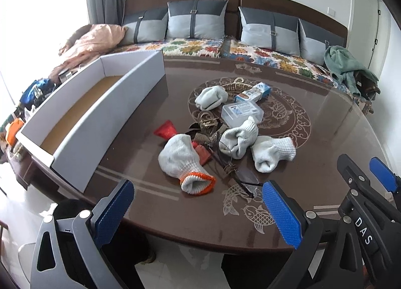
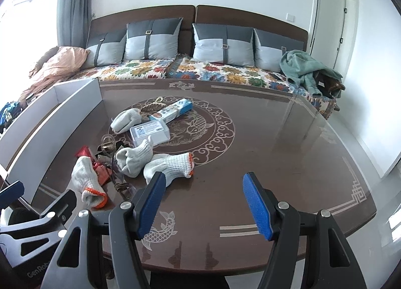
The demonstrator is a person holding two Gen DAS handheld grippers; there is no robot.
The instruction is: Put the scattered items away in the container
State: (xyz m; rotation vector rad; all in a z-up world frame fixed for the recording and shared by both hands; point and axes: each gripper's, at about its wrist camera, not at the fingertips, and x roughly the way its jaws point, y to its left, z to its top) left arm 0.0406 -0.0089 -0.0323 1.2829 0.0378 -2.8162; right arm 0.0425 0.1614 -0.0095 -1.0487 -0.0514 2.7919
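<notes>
Gloves, boxes and small clutter lie in a loose pile on the table (image 1: 313,143), none of it in the box (image 1: 82,118) at the table's left edge. The box is long, white-walled, brown inside, and we see nothing in it.

Nearest us on the left lies an orange-cuffed glove (image 1: 184,161), its cuff toward us, touching red packets (image 1: 166,129). Just right of it we see dark glasses (image 1: 244,176) and a tangle of brown bits. Two more gloves (image 2: 153,161) lie side by side right of that, touching each other. Behind them sits a clear case (image 1: 241,113), then a blue-and-white carton (image 1: 253,92), with a fourth glove (image 1: 210,98) to their left and a small woven basket (image 1: 235,84) farthest back.

Our left gripper (image 1: 198,211) hangs over the near table edge, fingers wide apart, holding nothing. Our right gripper (image 2: 204,203) hangs just right of it, fingers apart too and empty. Its left finger (image 2: 150,203) overlaps the nearest glove in the right wrist view; we cannot tell whether they touch.

A sofa (image 2: 175,68) with grey cushions runs behind the table.
</notes>
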